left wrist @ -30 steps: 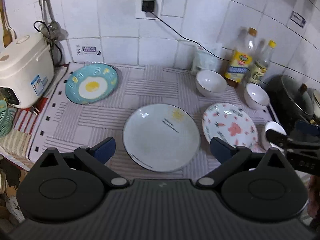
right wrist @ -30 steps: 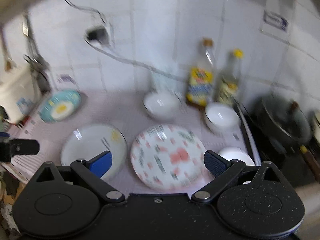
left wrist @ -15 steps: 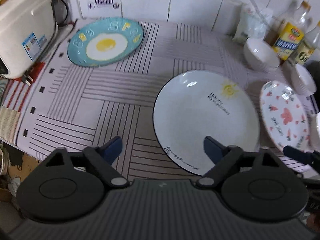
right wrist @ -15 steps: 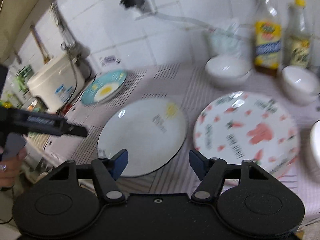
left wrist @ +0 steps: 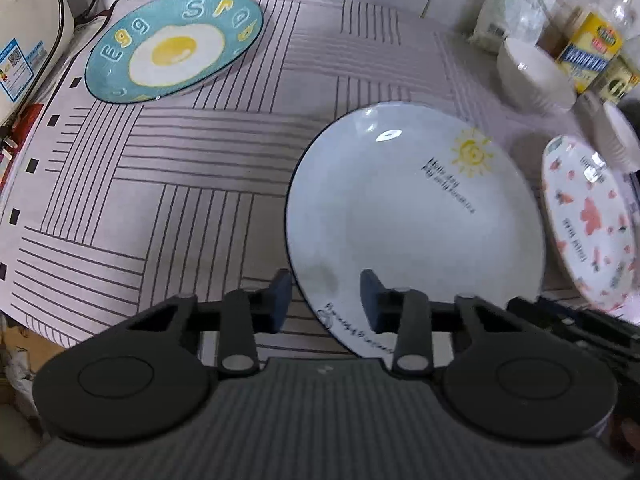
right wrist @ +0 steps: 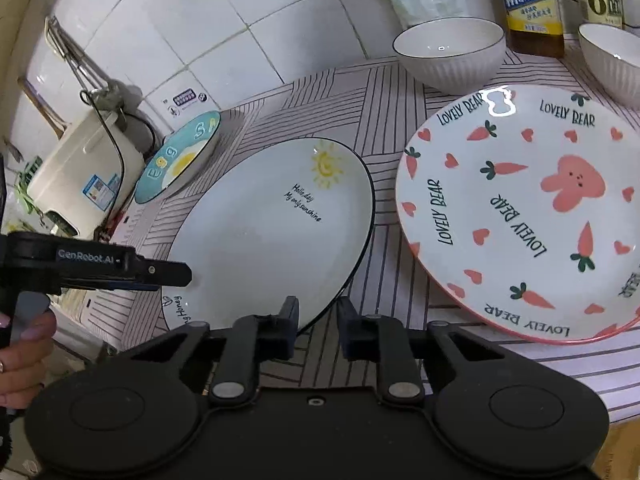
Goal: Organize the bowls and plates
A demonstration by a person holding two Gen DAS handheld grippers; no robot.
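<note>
Both grippers are at the near rim of the sun plate [left wrist: 412,208], which lies flat on the striped mat [left wrist: 168,184] near the mat's front edge, about midway along it. The left gripper [left wrist: 325,300] straddles the plate's near-left rim: jaws partly open and closing, rim between them, one finger outside the rim and one over the plate; the pads are not seen pressing on it. The right gripper [right wrist: 316,326] is at the plate's near-right rim, jaws narrowly apart and closing, the rim's edge just at the gap; contact cannot be told. A hand [right wrist: 20,356] holds the left gripper at the mat's left front.

The carrot plate [right wrist: 520,208] lies just right of the sun plate, apart from it. The egg plate [left wrist: 172,44] sits at the mat's far left corner, beside the rice cooker [right wrist: 76,172]. Two white bowls [right wrist: 450,50] stand along the far edge by the bottles [right wrist: 530,0].
</note>
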